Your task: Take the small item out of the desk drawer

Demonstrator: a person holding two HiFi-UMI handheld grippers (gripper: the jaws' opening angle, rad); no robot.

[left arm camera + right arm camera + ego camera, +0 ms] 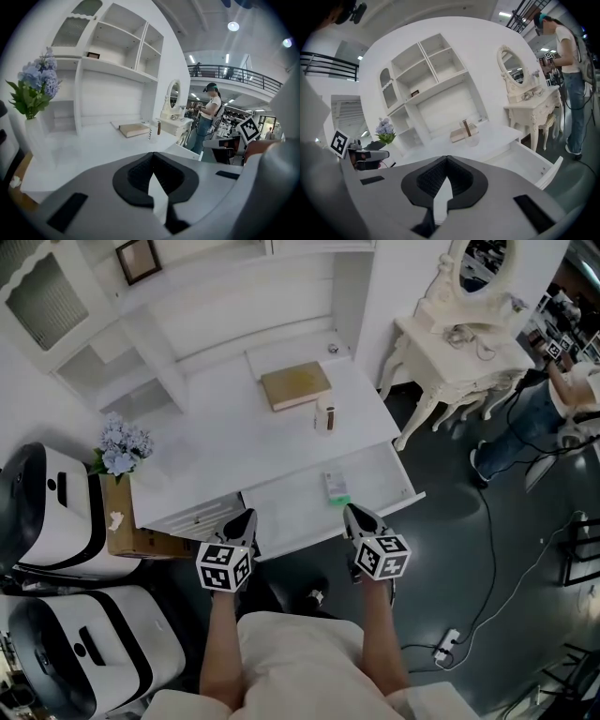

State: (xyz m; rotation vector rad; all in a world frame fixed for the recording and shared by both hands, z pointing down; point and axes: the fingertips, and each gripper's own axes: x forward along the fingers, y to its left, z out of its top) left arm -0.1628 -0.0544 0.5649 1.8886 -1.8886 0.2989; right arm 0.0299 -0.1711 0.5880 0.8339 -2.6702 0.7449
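The white desk's drawer [410,491] stands pulled open at the front. Inside it lies a small white and green item [337,487], flat on the drawer floor. My left gripper [247,517] hovers over the drawer's near left corner, shut and holding nothing. My right gripper [352,512] hangs just in front of the small item, also shut and empty. In the left gripper view the left gripper [151,155] shows its pads meeting at the tip. The right gripper [446,159] looks the same in its own view, with the open drawer [536,161] to its right.
On the desk top sit a tan book [295,385] and a small bottle [324,416]. Blue flowers [122,448] stand at the left over a cardboard box [131,532]. A white vanity table [459,343] and a person [525,427] are at the right. Cables and a power strip [448,641] lie on the floor.
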